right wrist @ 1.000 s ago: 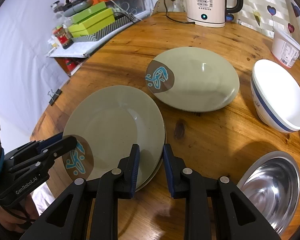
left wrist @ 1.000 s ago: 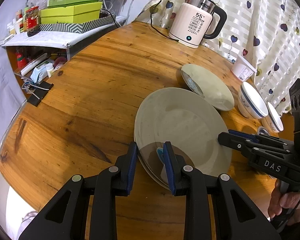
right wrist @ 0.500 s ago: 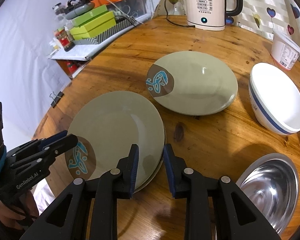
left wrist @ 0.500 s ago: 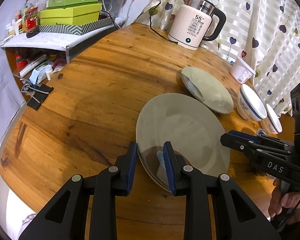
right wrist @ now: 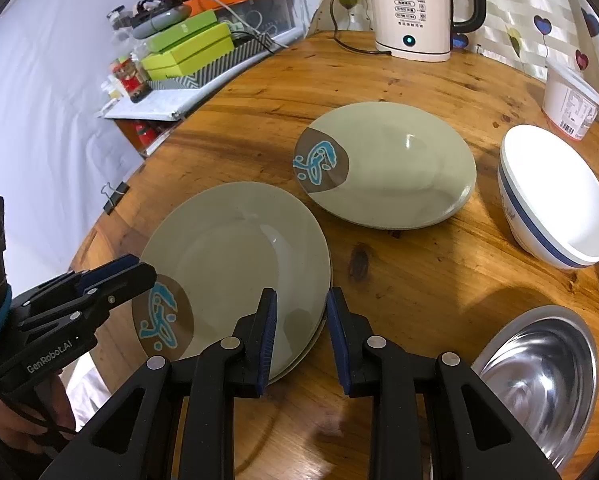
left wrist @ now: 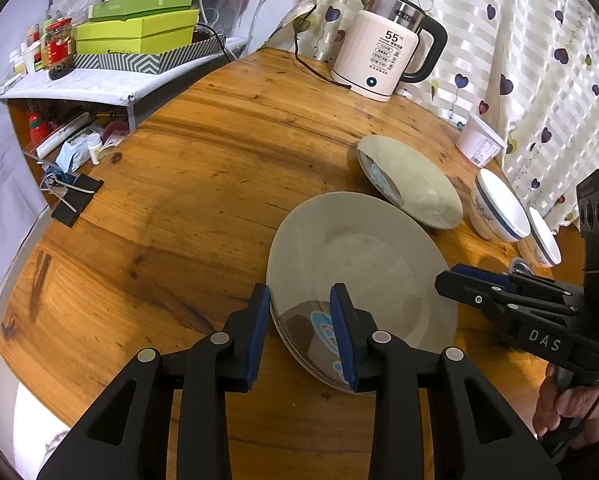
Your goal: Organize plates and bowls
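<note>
Steel bowl (right wrist: 539,380) cut off at edge; lower plate (right wrist: 317,336) mostly hidden, perhaps.

The round varnished wooden tabletop (right wrist: 439,292) is showing knots and grain under a soft sheen. The stacked grey-green glazed ceramic plates (right wrist: 239,264) are gleaming smoothly, while the polished steel bowl (right wrist: 539,376) is mirroring light and the cream plastic kettle (right wrist: 411,8) is looking satin.

Three plates (right wrist: 235,248), three bowls (right wrist: 551,196)

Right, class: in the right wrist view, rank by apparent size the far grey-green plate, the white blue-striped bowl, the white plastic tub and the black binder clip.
1. Far grey-green plate
2. White blue-striped bowl
3. White plastic tub, though it sits farther back
4. Black binder clip
</note>
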